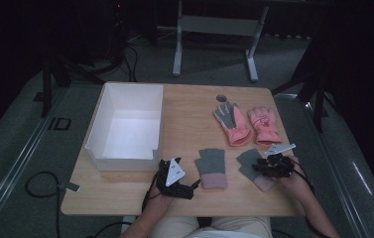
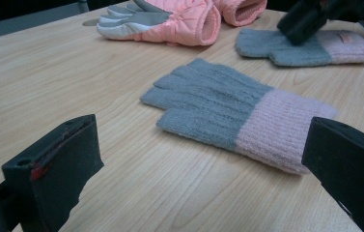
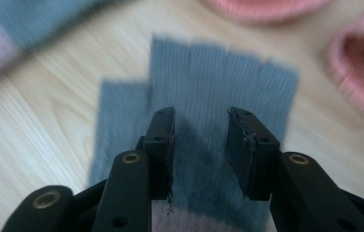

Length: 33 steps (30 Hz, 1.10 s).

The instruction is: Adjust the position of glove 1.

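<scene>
The light wooden table (image 1: 184, 124) has rounded corners and stands on grey floor. A white open-topped box (image 1: 125, 126) sits on its left half. At the far right lie two pink padded gloves (image 1: 246, 124) side by side, cuffs toward the person, with a small dark round spot (image 1: 222, 98) just beyond them. Nearer the front lie two grey knit gloves with pink cuffs, the left one (image 1: 211, 167) flat with fingers pointing away, the right one (image 1: 252, 167) just beside it

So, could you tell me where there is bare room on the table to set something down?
Bare wood runs between the white bin and the pink gloves, and along the near edge. The bin's inside is free too. It is crowded around the grey gloves, with the left gripper and right gripper there.
</scene>
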{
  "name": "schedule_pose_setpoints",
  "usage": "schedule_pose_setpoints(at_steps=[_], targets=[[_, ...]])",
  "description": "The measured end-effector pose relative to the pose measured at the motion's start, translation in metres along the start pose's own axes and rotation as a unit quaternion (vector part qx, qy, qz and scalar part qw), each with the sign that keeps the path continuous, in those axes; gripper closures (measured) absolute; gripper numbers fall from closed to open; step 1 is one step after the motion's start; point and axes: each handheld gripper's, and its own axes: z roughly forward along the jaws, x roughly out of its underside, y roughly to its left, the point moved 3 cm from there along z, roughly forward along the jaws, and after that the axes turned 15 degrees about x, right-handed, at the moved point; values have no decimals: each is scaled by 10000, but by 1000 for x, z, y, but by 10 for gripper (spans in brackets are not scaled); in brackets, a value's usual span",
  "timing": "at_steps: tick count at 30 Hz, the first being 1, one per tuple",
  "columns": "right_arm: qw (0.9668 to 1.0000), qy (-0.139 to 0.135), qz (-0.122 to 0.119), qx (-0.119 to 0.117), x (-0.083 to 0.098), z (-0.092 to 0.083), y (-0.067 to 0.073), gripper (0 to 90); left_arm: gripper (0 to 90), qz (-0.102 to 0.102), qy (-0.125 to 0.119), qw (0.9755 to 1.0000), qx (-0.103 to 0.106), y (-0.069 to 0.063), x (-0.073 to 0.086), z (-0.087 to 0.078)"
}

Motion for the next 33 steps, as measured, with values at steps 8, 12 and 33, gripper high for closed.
schedule_pose_setpoints(at_steps=[8,12,33], targets=[[9998,-82,187,-2,4,-1,2,735,0,49,37,10000,10,-1,0,0],[9996,-115,262,75,5,-1,4,789,0,-3,12,10000,12,0,0,0],[9621,-600,2514,870,-22,-86,29,847,0,78,91,9999,-77,-2,0,2]])
